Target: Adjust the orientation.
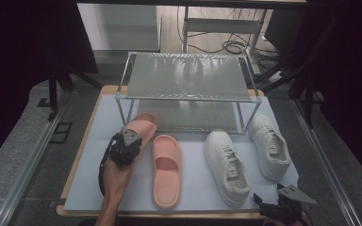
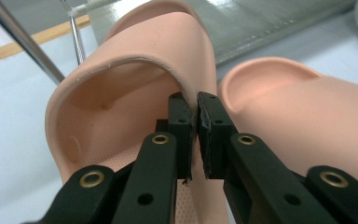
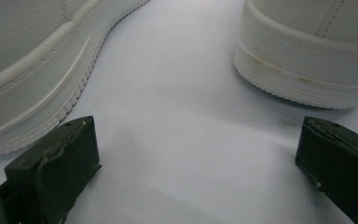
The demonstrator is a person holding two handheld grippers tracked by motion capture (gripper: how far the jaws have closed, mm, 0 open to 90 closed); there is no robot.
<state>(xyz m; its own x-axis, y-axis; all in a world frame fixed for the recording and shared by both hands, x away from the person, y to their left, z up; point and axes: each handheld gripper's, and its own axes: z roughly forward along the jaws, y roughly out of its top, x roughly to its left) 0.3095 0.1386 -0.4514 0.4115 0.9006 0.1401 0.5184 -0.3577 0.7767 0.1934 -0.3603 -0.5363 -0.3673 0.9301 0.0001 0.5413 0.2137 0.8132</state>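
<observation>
The left tool (image 1: 131,139) sits left of centre in the high view, its jaws nearly closed on the strap edge of a pink slide (image 1: 141,126). In the left gripper view the two pads pinch the thin rim of the strap (image 2: 193,109), one inside the arch and one outside. The slide (image 2: 121,93) is tilted, its toe toward the lower shelf of the rack (image 1: 188,75) in the upper middle of the frame.

The slide looks like moulded foam: light, soft, somewhat springy, with a matte skin and a fine dotted footbed. It should weigh little and bend easily, so a pinch on the strap rim is a sound hold, though the strap may flex and let the sole swing. A grip nearer the strap's root, by the sole, would probably steady it.

Its mate (image 1: 166,169) lies flat on the pale mat just right of it, toe away from the person.

Further right stand two white sneakers (image 1: 226,165) (image 1: 269,143), stiffer, with ribbed rubber soles and laces.

At the lower right corner the right tool (image 1: 283,200) hovers low over the counter (image 1: 82,141), jaws wide apart and holding nothing; in the right gripper view the mat (image 3: 182,116) lies bare between its pads.
</observation>
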